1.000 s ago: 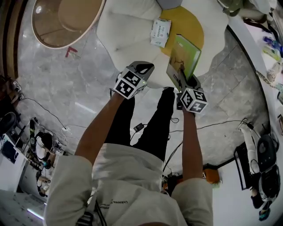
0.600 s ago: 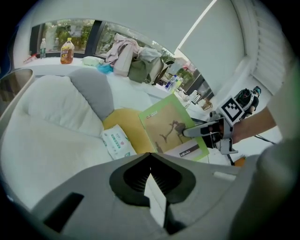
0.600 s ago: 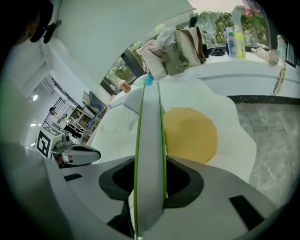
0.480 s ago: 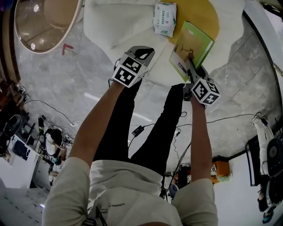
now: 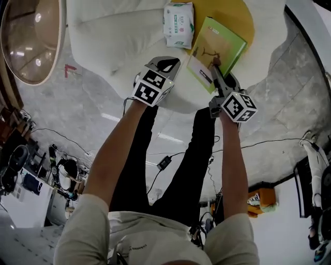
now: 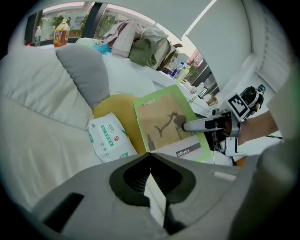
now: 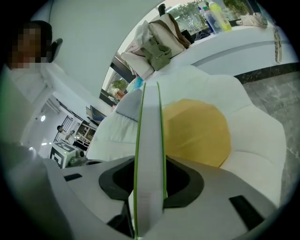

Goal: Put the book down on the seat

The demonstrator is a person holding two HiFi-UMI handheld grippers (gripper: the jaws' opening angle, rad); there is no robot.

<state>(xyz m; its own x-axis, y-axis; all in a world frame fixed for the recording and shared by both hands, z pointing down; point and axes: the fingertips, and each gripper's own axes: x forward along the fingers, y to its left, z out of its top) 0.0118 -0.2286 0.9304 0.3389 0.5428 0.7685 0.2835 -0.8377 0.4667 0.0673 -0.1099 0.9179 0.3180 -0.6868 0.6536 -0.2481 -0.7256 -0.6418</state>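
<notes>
A green book (image 5: 217, 47) with a tan cover picture is held by its near edge over the front of the white seat (image 5: 119, 36), beside a yellow cushion (image 5: 239, 14). My right gripper (image 5: 214, 66) is shut on it. In the right gripper view the book's white page edge (image 7: 149, 140) runs straight up between the jaws of the right gripper (image 7: 149, 164). The left gripper view shows the book (image 6: 164, 122) tilted, with the right gripper (image 6: 190, 125) pinching it. Whether it touches the seat is unclear. My left gripper (image 5: 166, 65) (image 6: 150, 154) hovers shut and empty at the seat's front edge.
A white-and-green wipes pack (image 5: 179, 18) (image 6: 110, 138) lies on the seat left of the book. A grey pillow (image 6: 84, 72) leans behind it. A round wooden table (image 5: 28, 39) stands on the marble floor to the left. Cables (image 5: 165, 160) trail on the floor.
Both grippers have moved forward over the seat's front edge. The book has tipped flatter with its cover facing up, still held by the right gripper. The left gripper stays shut.
</notes>
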